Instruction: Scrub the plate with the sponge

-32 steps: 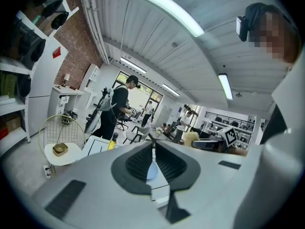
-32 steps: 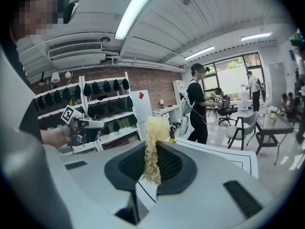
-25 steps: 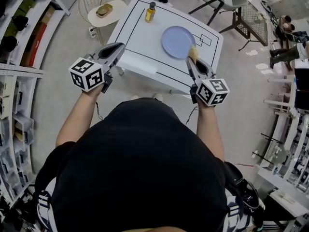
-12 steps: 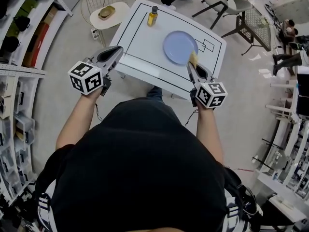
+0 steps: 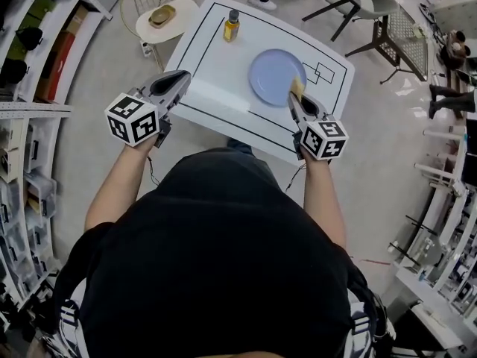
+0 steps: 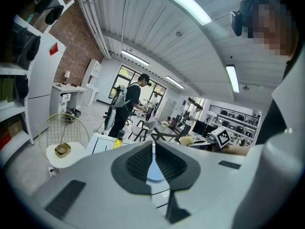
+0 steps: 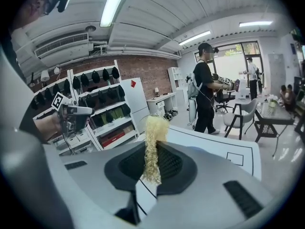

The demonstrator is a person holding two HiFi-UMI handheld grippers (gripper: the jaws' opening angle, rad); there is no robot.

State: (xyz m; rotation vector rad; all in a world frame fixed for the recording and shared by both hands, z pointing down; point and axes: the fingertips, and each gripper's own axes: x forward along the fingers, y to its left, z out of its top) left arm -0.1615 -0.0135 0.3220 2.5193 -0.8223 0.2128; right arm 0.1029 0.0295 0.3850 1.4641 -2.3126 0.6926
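On the white table [image 5: 216,66] in front of the person sits the blue plate [image 5: 274,77], lying flat. The left gripper [image 5: 181,79] hangs over the table's near-left edge, jaws together on nothing. The right gripper [image 5: 294,99] is clamped on the yellow sponge [image 5: 297,86], which pokes out right at the plate's near-right rim. Looks like the approach step to me, scrubbing not started yet; next it needs the sponge pressed down onto the plate and rubbed across
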